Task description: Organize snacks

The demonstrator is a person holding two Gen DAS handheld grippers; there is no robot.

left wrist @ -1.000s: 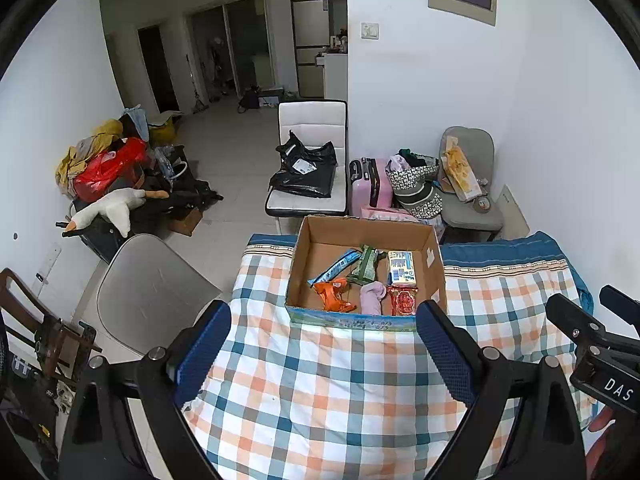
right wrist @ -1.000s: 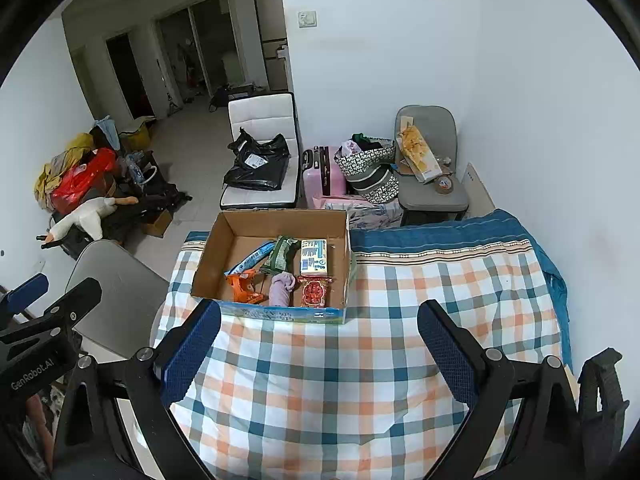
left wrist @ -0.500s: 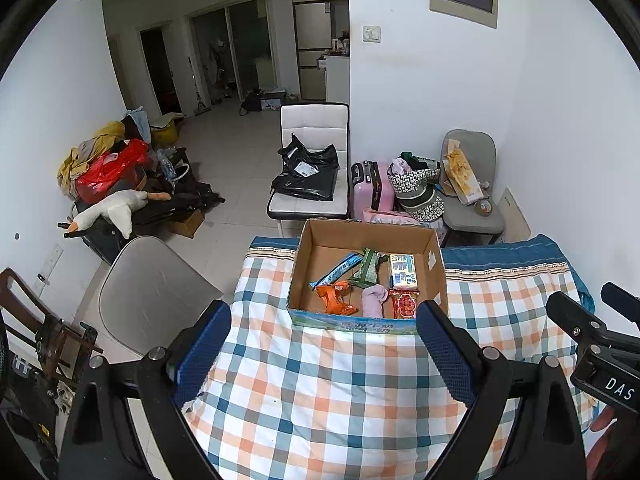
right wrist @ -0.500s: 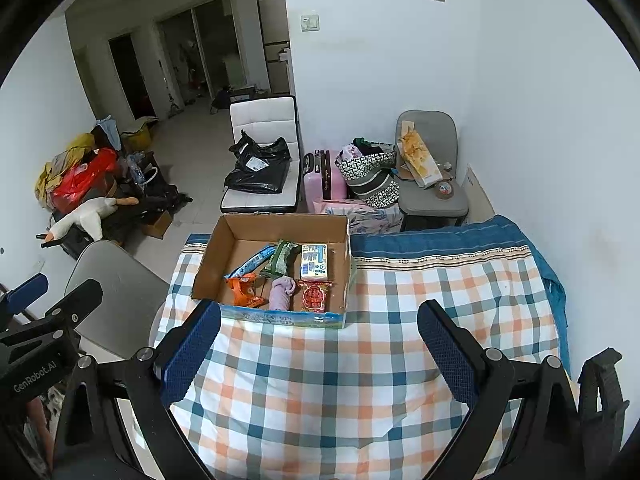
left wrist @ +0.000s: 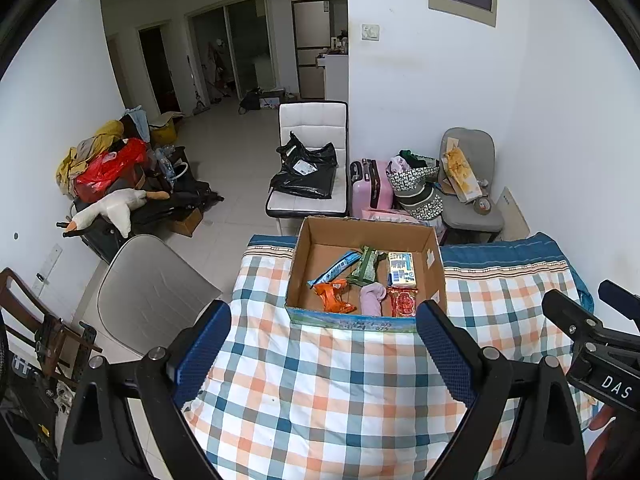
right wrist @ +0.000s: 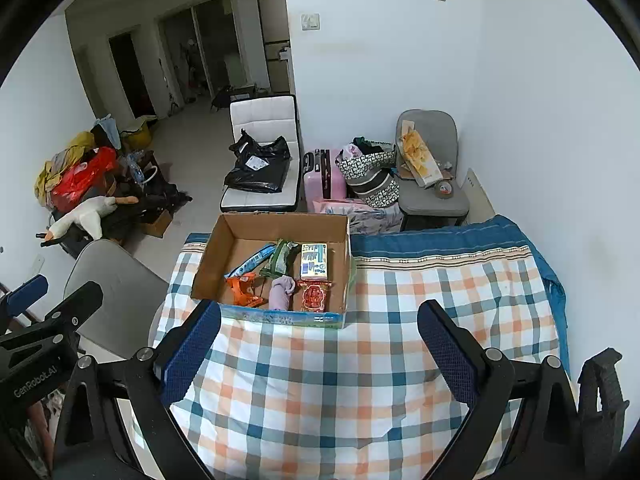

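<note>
An open cardboard box (left wrist: 434, 254) (right wrist: 208, 258) stands at the far edge of a table covered with a checked cloth (left wrist: 328, 392) (right wrist: 320, 392). Inside lie several snacks: a blue bar (left wrist: 334, 271), a green packet (left wrist: 366, 266), a white-and-blue box (left wrist: 401, 274), an orange packet (left wrist: 334, 296), a pink packet (left wrist: 372, 298) and a red packet (left wrist: 404, 301). My left gripper (left wrist: 324, 344) hangs open over the cloth, short of the box, holding nothing. My right gripper (right wrist: 320, 344) is likewise open and empty, to the right of the left one.
A grey chair (left wrist: 148, 300) stands at the table's left side. Beyond the table are a white chair with black bags (left wrist: 308, 176), a pink suitcase (left wrist: 370, 188), a grey chair with bags (left wrist: 468, 184) and a pile of belongings (left wrist: 116, 184) by the left wall.
Both grippers have drawn back slightly and risen, so the box sits a little lower and farther in both views. The jaws stay open.
</note>
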